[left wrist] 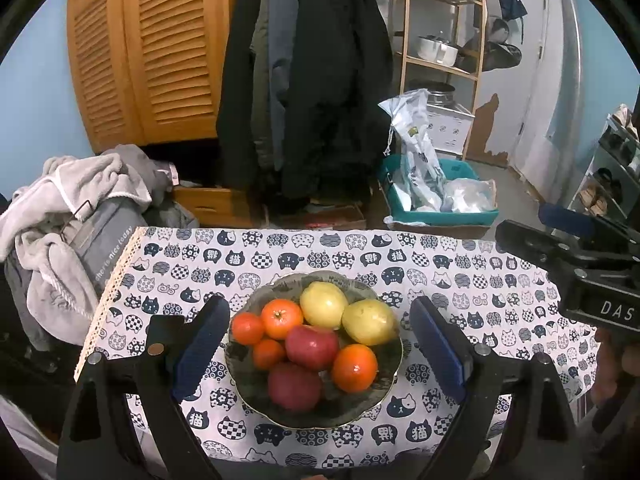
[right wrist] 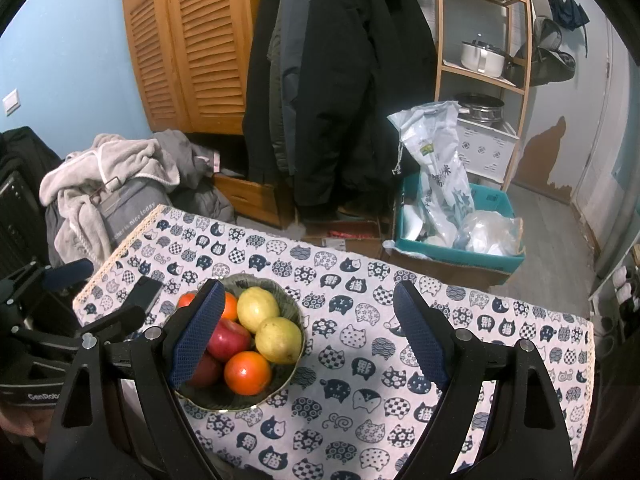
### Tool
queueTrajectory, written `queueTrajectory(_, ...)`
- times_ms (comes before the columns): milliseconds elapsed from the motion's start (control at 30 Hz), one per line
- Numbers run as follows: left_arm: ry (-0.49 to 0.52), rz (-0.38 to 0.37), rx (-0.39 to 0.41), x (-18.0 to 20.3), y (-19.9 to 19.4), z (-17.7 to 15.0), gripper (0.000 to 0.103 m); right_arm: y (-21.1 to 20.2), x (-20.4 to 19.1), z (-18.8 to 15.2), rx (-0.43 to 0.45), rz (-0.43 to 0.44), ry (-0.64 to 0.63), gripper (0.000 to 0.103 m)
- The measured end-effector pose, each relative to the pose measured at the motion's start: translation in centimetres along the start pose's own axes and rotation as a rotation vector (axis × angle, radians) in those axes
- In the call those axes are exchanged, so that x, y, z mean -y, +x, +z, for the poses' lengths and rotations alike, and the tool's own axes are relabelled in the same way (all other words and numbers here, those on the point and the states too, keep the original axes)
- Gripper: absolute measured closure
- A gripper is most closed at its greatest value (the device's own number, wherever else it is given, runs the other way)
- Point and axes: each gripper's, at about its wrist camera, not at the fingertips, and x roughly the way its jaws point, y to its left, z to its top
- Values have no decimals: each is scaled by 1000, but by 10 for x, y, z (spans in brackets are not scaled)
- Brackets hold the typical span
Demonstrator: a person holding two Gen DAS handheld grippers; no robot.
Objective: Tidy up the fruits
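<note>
Jaws of left gripper (left wrist: 318,344) spread wide, pads flanking bowl (left wrist: 260,404) on either side, holding nothing, touching nothing visible. Jaws of right gripper (right wrist: 306,334) equally wide apart, empty, hovering over cat-print cloth (right wrist: 400,360) on counter, left pad overlapping bowl (right wrist: 236,398) in view; contact there impossible to tell. Bowl sitting on cloth near counter's front-left part, heaped with fruit: two yellow ones (left wrist: 323,304) side by side at back, two red apples (left wrist: 312,347) in middle and front, four orange fruits, largest (left wrist: 354,368) at front right, others (left wrist: 282,318) at left. Right gripper's body (left wrist: 600,280) seen at right edge from left wrist camera, clear of bowl. Beyond counter: coats (right wrist: 340,80), towels (left wrist: 60,216), teal box (right wrist: 460,252).
</note>
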Motion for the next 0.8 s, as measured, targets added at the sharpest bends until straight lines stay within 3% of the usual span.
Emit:
queueTrajectory(333,-15,-15,-33,0,5,-1,10,0,0,0,-2,-1,-1,18)
queueTrajectory(800,1,-12,-18,5,1,-2,10,0,0,-1,1,0,0,18)
